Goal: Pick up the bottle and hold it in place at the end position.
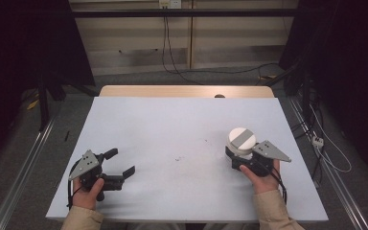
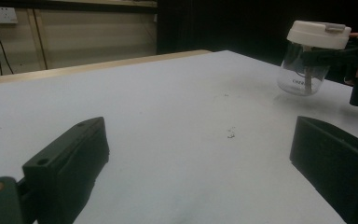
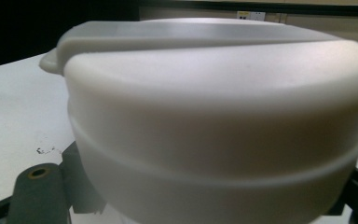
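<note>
Your right gripper (image 1: pixel 237 160) clamps the lidded jar (image 1: pixel 241 142); keep it upright (left gripper (image 1: pixel 120 165) jaws wide, empty) above the tabletop (image 1: pixel 172 129).

We read this as a lab or test room set up for recording: around the pale counter (image 1: pixel 182 120) we see metal floor rails (image 1: pixel 21 165) on both sides and dark curtains (image 1: pixel 52 43) to either side. Behind the counter, loose cables (image 1: pixel 170 52) hang from a wall socket (image 1: pixel 168 4) on a bare panelled wall (image 1: pixel 124 38).
</note>
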The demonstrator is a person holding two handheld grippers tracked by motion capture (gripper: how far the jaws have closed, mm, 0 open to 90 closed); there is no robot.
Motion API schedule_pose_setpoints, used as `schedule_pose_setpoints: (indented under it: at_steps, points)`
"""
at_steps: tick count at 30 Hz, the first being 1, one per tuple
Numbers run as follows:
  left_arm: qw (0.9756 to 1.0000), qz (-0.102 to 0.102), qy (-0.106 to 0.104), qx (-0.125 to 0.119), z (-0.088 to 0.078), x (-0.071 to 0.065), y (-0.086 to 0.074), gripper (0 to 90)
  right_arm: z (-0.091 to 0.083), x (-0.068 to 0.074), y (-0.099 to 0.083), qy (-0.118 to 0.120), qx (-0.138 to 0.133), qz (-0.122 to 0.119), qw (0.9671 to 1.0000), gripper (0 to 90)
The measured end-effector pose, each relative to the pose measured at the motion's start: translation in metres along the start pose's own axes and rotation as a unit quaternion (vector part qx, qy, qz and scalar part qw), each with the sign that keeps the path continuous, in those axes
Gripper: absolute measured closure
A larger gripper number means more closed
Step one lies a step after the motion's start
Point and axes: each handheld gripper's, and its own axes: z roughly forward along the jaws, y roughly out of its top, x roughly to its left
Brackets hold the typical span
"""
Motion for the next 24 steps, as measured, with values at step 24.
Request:
schedule_pose_setpoints:
  at_steps: [24]
  points:
    - [1.0000,0.001,0.000,0.000,-0.001,0.000,0.000,4.0,0.011,0.009,0.006,0.013,-0.001,-0.004,0.9999,18.4]
